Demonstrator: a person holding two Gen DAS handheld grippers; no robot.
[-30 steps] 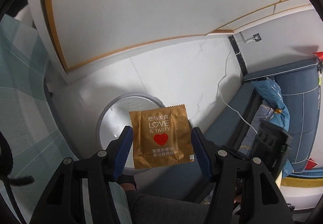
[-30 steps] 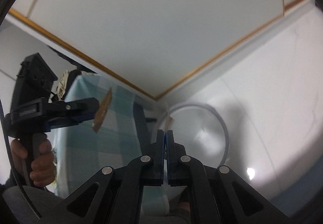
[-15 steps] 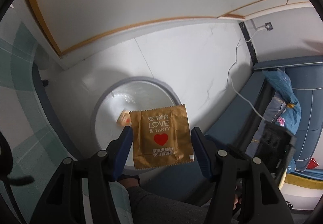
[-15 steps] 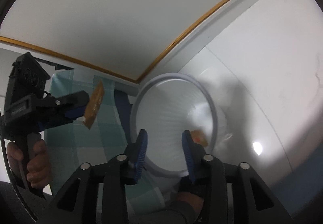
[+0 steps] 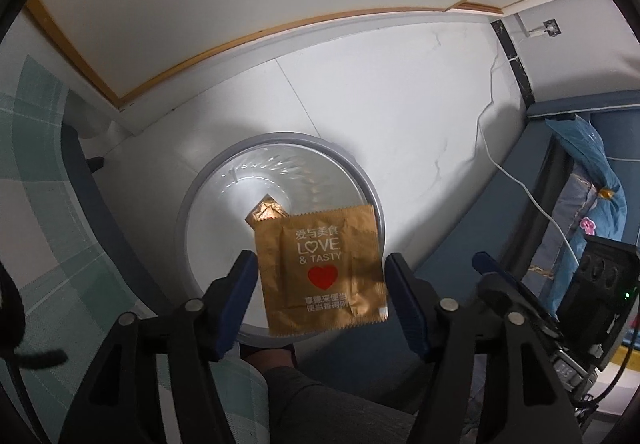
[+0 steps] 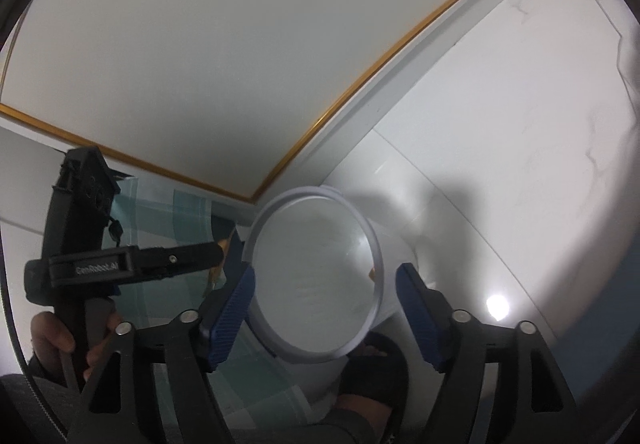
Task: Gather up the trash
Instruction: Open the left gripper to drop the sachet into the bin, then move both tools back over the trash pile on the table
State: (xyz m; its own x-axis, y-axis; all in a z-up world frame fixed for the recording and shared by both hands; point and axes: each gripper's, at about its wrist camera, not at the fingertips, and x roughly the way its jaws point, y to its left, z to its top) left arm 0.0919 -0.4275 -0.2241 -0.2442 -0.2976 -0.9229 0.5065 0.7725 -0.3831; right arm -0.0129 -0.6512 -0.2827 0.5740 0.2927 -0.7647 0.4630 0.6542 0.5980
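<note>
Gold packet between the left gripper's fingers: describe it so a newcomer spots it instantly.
Find the round grey-rimmed bin on the white floor. Above its opening the left gripper holds a flat gold packet. Unlike the crumpled gold wrapper inside the bin, it shows "LOVE & TASTY" and a red heart.

Gold packet [image 5: 320, 270] upright above white bin [image 5: 200, 244].
</note>
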